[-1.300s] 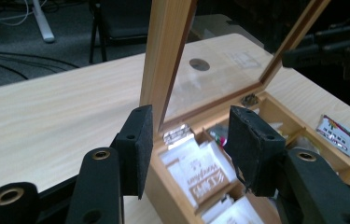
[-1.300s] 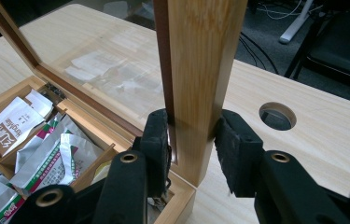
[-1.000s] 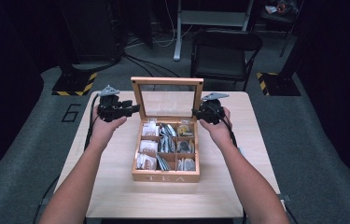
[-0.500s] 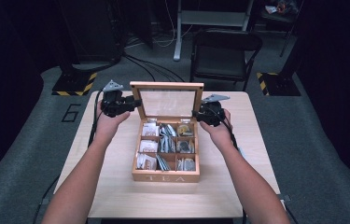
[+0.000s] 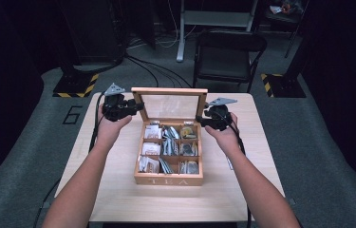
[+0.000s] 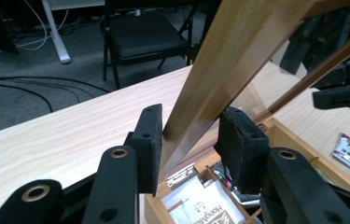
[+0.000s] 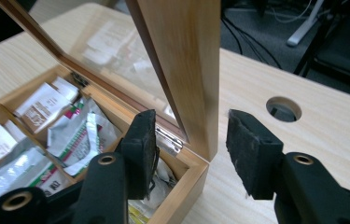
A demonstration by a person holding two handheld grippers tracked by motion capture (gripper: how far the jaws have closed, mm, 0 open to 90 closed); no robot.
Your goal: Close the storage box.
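High view: a wooden tea box is seen at the middle of the table, its glass-paned lid raised near upright at the far side, hinged along the back edge. The lid's long axis runs across the table, from the left gripper to the right gripper; one gripper is stationed at each end, so neither hand is clearly the nearer.

Left gripper view: the lid's side rail is seen rising slantwise between the two jaws. The jaws have just been closing and stand at their narrowest; the rail is judged pinched, though a thin gap seems to remain at one pad.

Right gripper view: the lid's other side rail stands upright between the jaws, with the box's back corner below. The jaws have just been opening; the inner pad is near the pane side, the outer pad stands clear of the wood. No grip is made here.

Packets are noted in the compartments.
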